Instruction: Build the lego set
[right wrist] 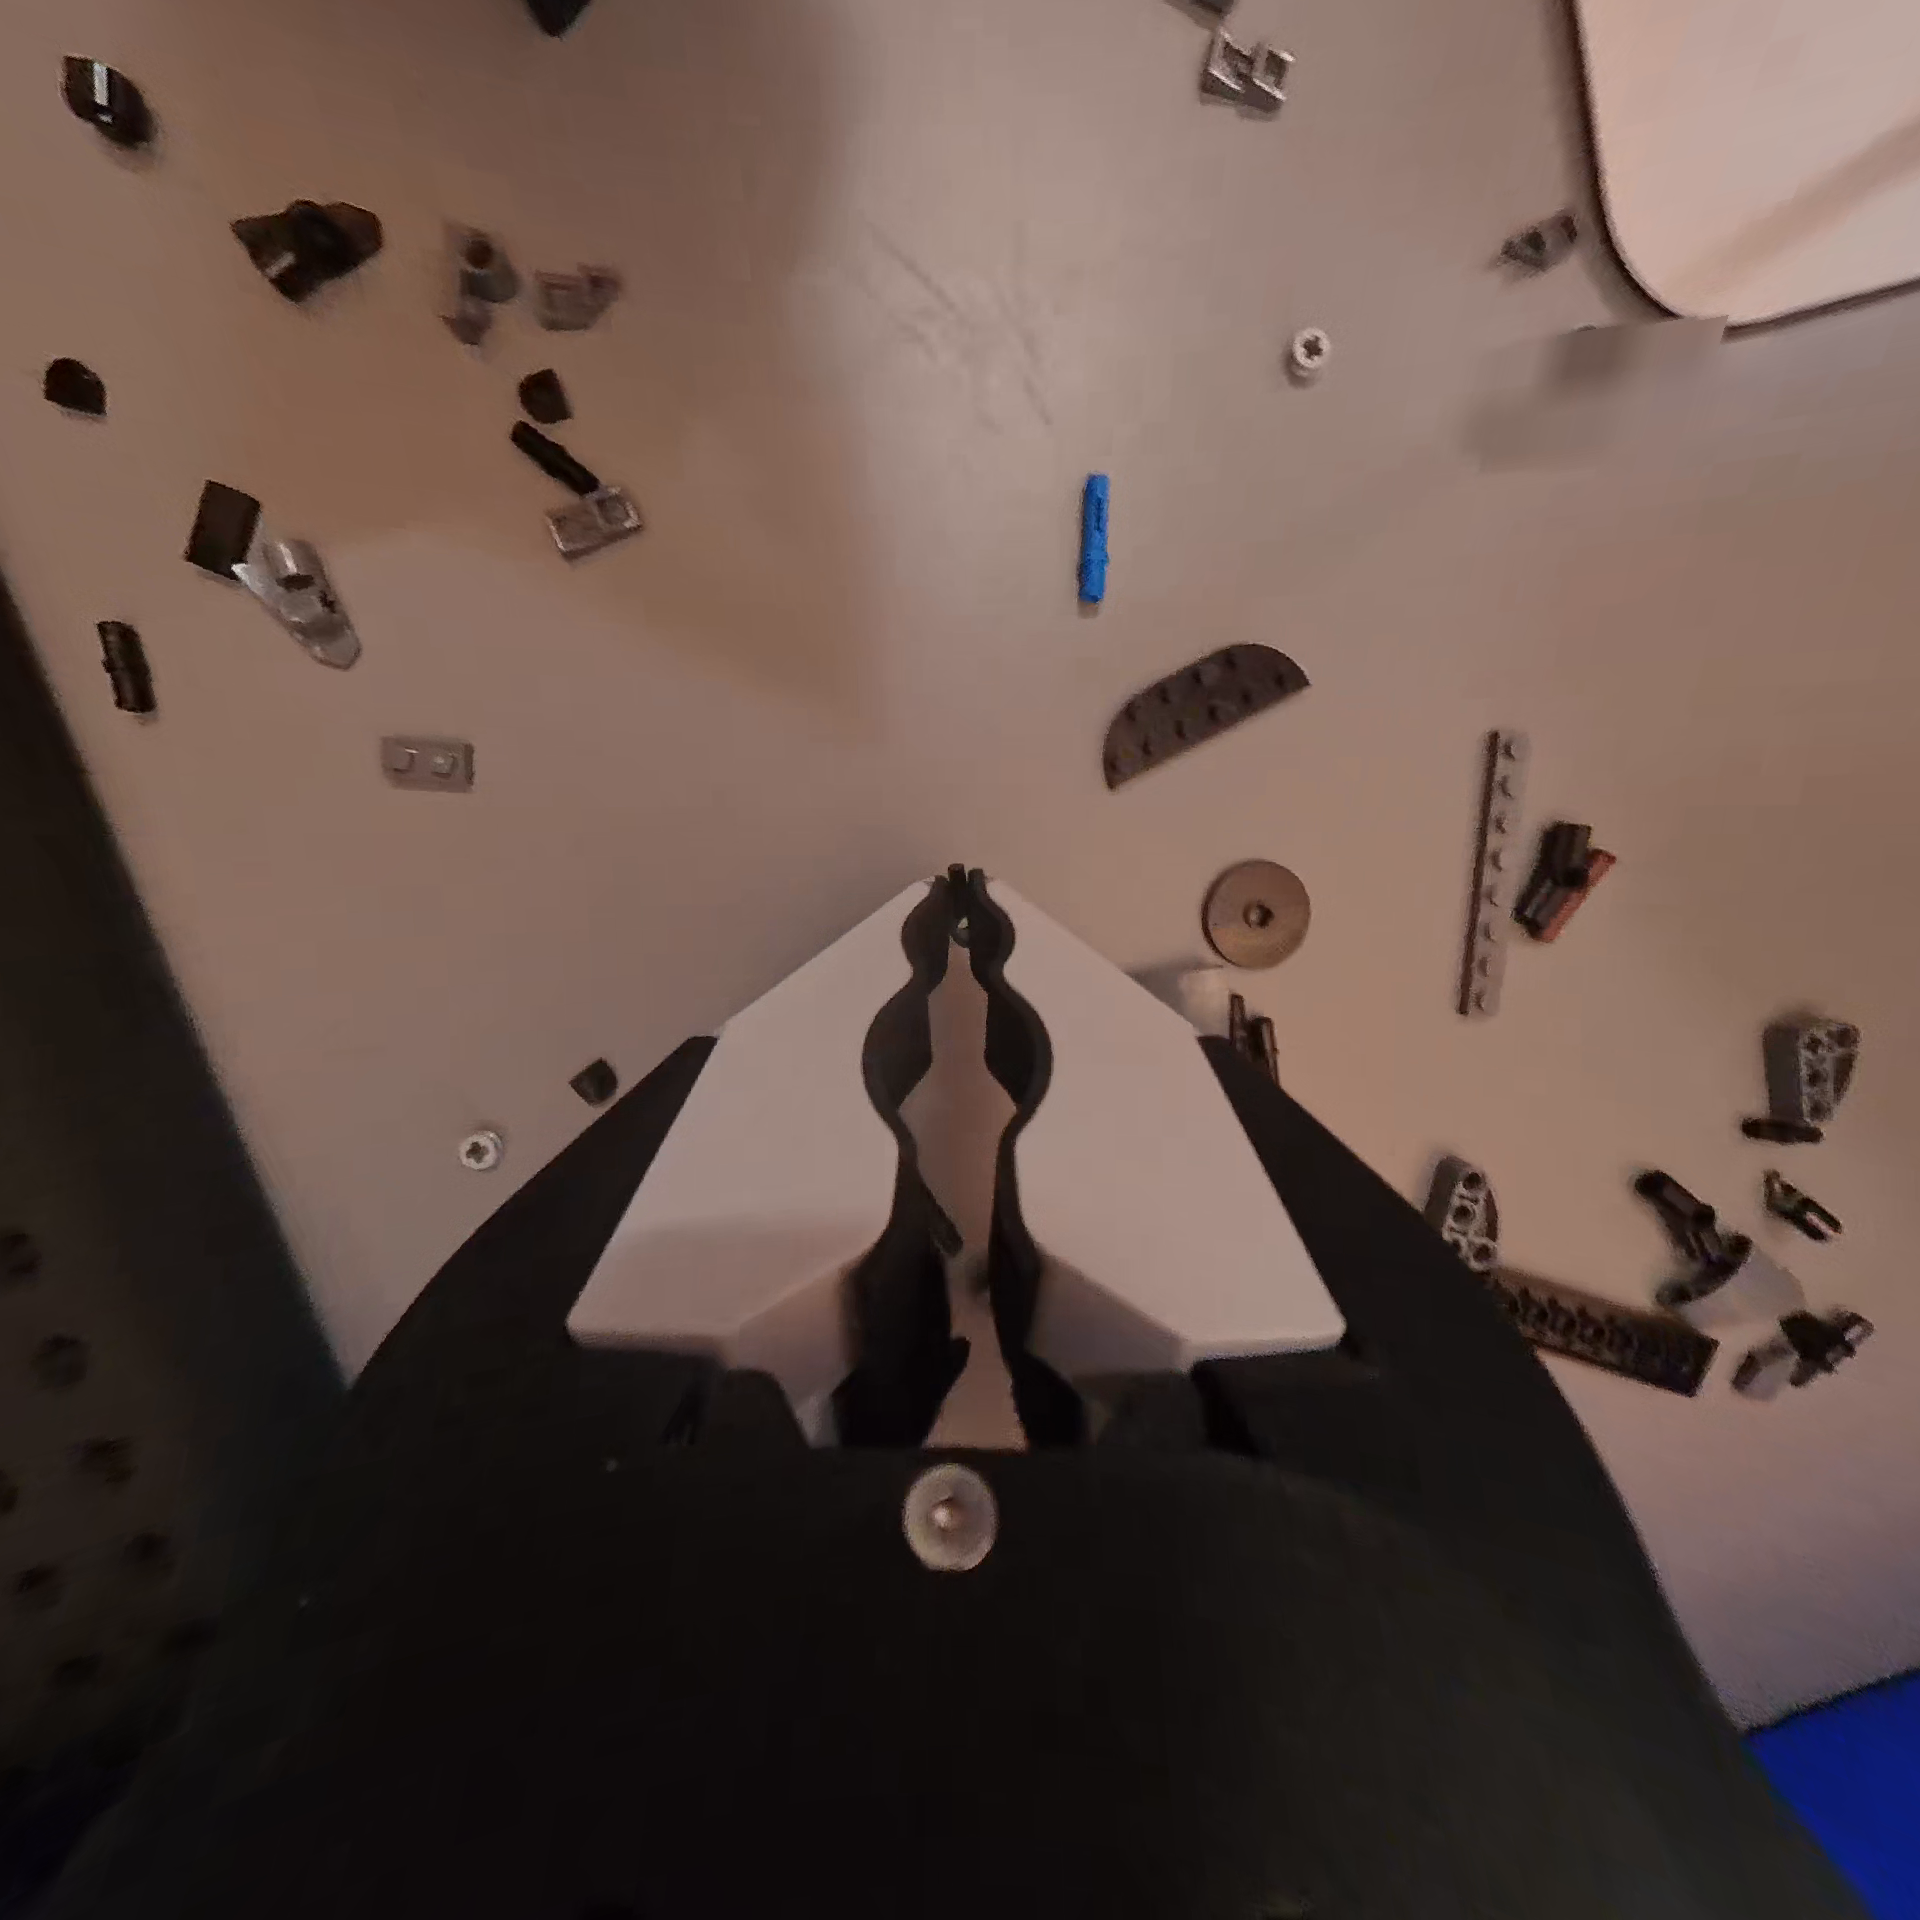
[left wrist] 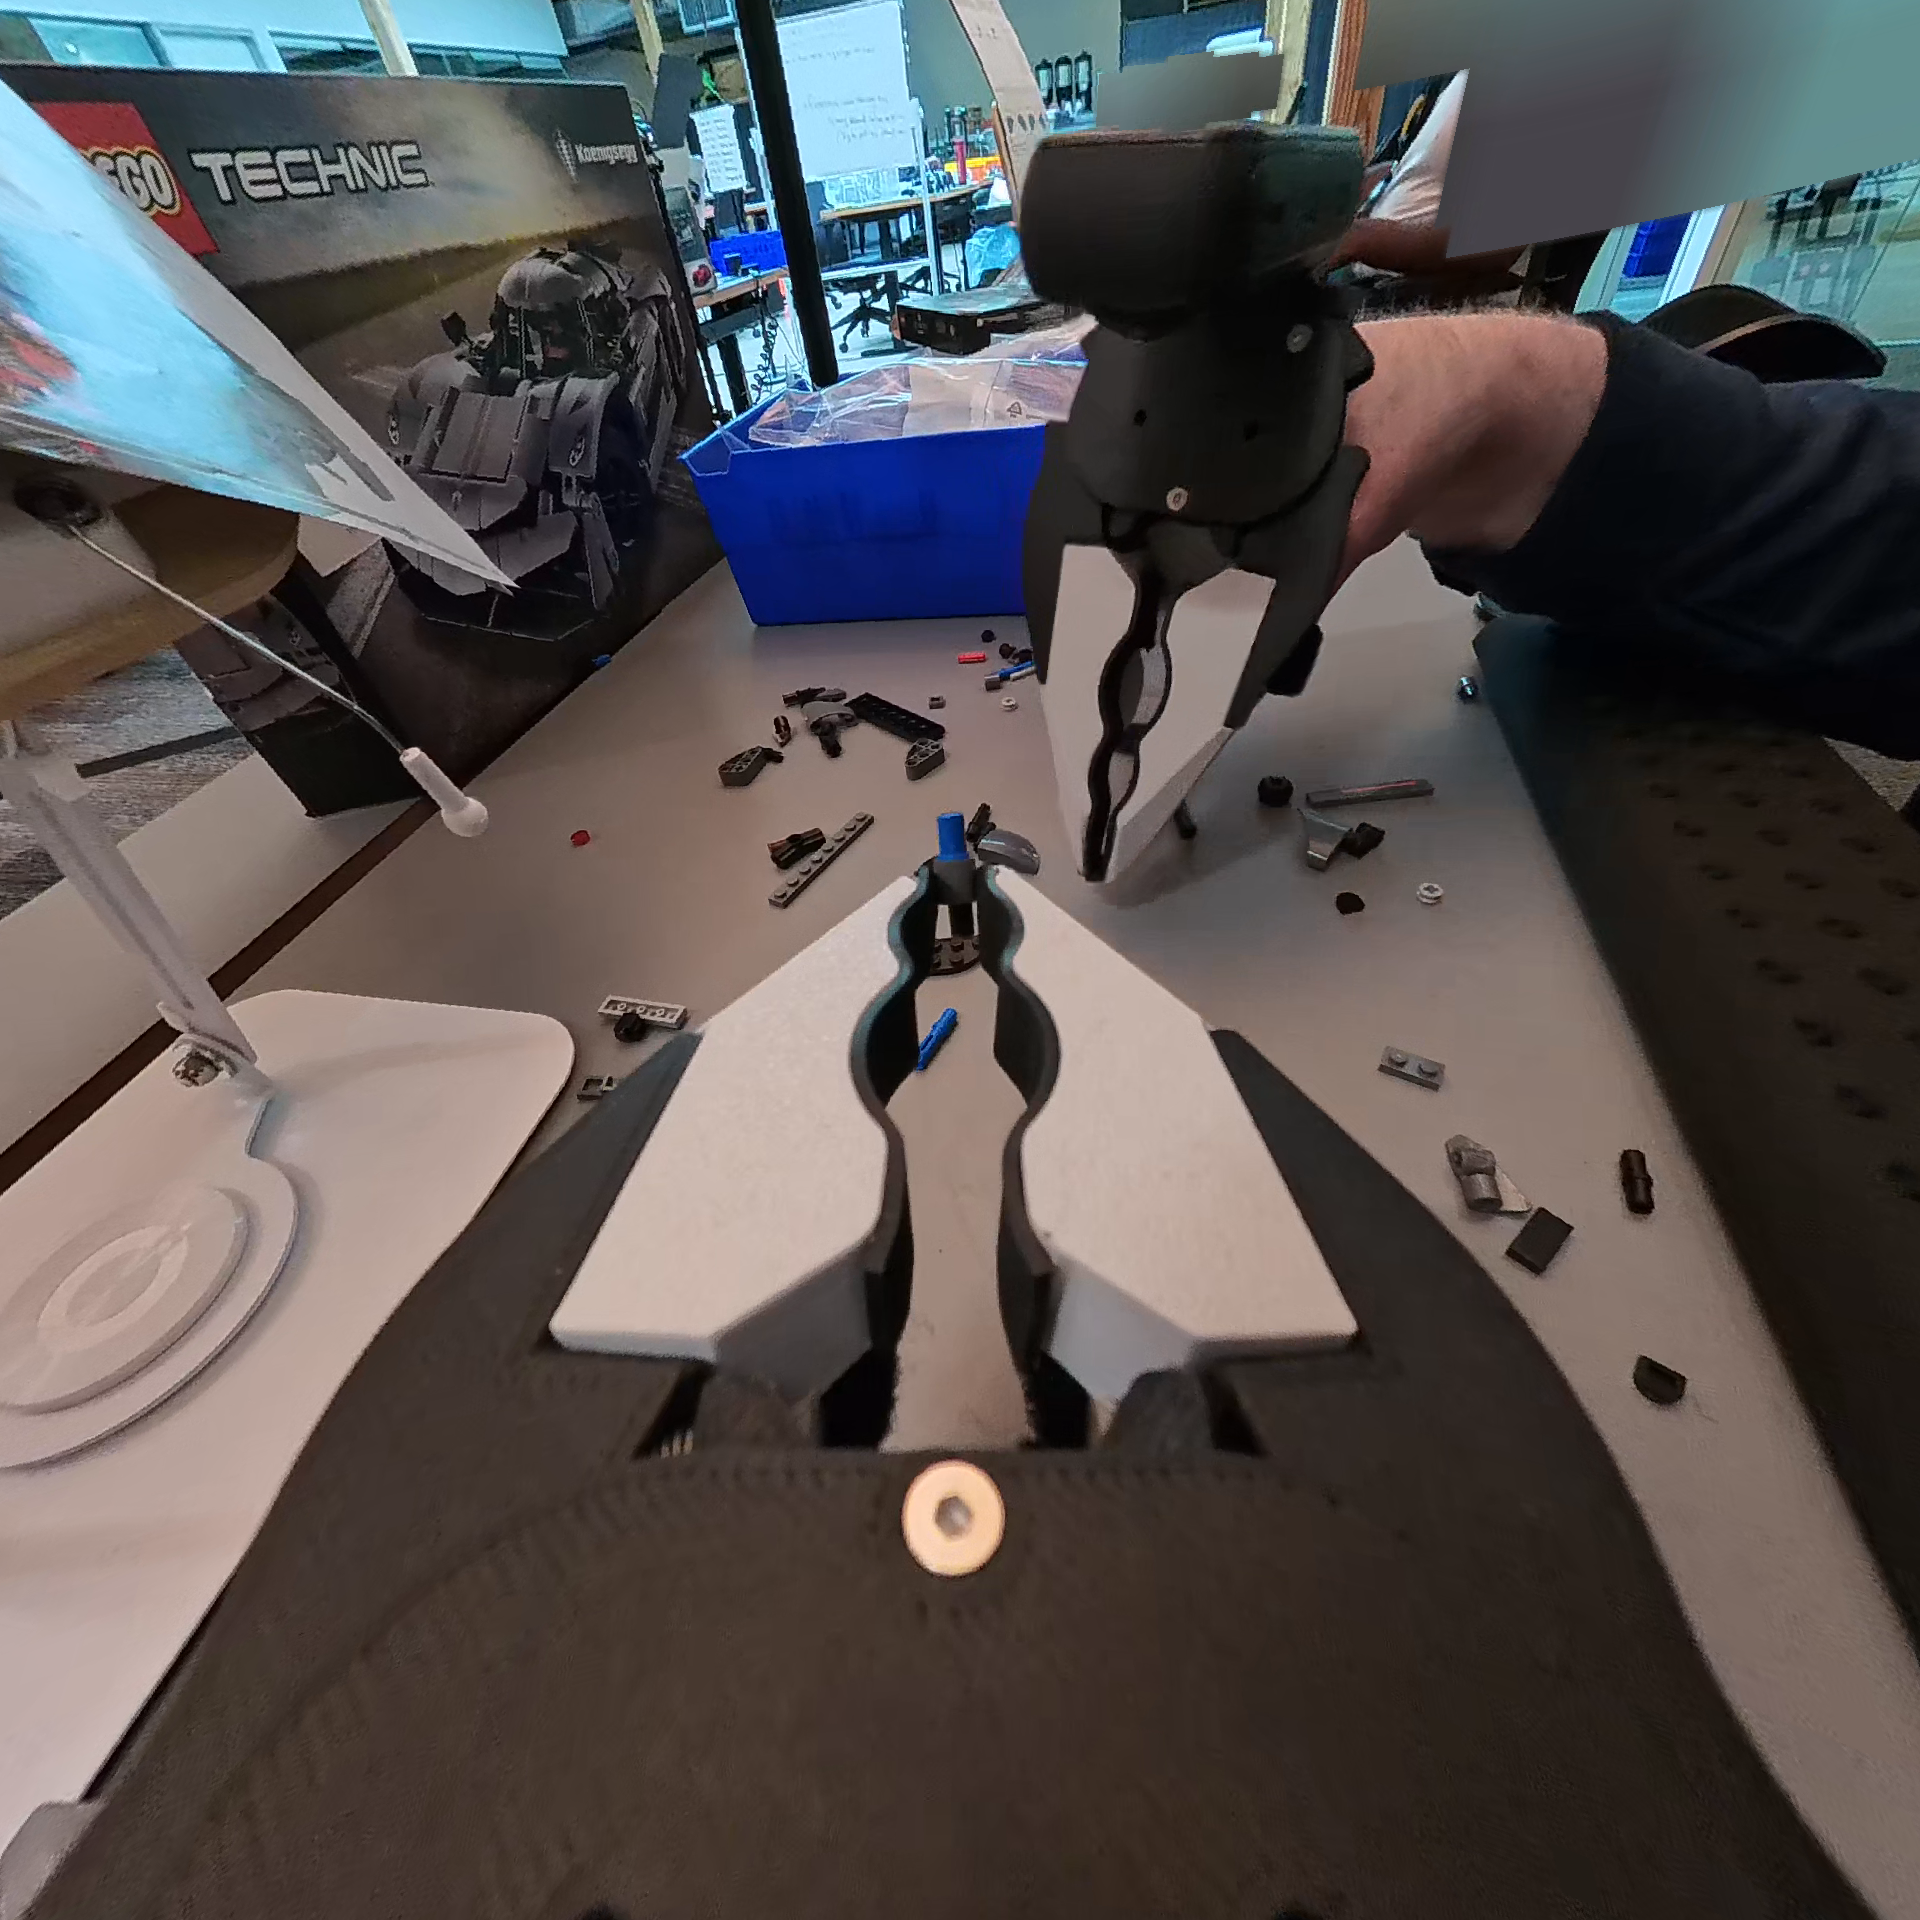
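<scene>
Above table: right claw pinching black pin; open surface ahead.

grey-blue assembly upright, pieces scattered

- Dark set box, left of the blue bin: red logo patch, bold white lettering along its top edge.
- Whiteboard, far behind the bin: faint handwriting, unreadable.

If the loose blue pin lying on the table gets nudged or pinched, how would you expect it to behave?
The blue pin looks round and slim, lying flat on the smooth table, so a sideways nudge would probably roll it. It seems tiny, rigid plastic: likely light, and apt to slip from a loose pinch.
</scene>
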A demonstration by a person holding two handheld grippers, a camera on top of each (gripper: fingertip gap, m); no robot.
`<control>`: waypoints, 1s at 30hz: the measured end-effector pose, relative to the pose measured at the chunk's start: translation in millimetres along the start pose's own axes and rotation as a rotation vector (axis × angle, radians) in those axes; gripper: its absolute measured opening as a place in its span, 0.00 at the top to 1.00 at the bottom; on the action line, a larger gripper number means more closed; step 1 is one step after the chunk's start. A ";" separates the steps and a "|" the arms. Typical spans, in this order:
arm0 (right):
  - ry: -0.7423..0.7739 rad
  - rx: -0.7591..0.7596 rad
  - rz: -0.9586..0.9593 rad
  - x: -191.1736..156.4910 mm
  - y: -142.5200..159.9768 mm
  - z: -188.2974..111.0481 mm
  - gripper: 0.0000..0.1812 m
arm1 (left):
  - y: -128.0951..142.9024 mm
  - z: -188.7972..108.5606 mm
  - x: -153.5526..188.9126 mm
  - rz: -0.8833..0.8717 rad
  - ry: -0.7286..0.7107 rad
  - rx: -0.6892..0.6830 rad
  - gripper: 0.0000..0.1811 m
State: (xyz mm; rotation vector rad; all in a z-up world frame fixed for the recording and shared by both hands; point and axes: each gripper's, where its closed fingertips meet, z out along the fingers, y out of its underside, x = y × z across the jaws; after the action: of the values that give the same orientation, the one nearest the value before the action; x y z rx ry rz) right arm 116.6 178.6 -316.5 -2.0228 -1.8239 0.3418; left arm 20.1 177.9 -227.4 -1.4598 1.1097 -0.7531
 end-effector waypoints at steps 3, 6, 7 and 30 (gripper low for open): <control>-0.039 0.003 -0.018 -8.7 -1.9 6.2 1.00 | -0.2 0.2 0.2 0.002 0.000 -0.001 0.98; -0.074 0.009 -0.029 -13.9 -0.9 8.6 0.97 | -0.4 0.1 1.1 0.006 0.002 -0.002 0.98; -0.088 0.025 -0.039 -15.9 -1.6 7.5 0.96 | -0.2 0.2 1.3 0.007 0.003 -0.003 0.98; -0.127 0.379 -0.053 -18.6 -55.3 -23.6 0.98 | 3.9 5.8 16.5 0.037 0.068 -0.040 0.98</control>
State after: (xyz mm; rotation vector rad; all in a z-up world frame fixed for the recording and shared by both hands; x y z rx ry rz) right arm 75.2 161.3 -272.3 -1.7220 -1.7245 0.7537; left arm 30.4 164.9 -234.3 -1.4522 1.2066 -0.7628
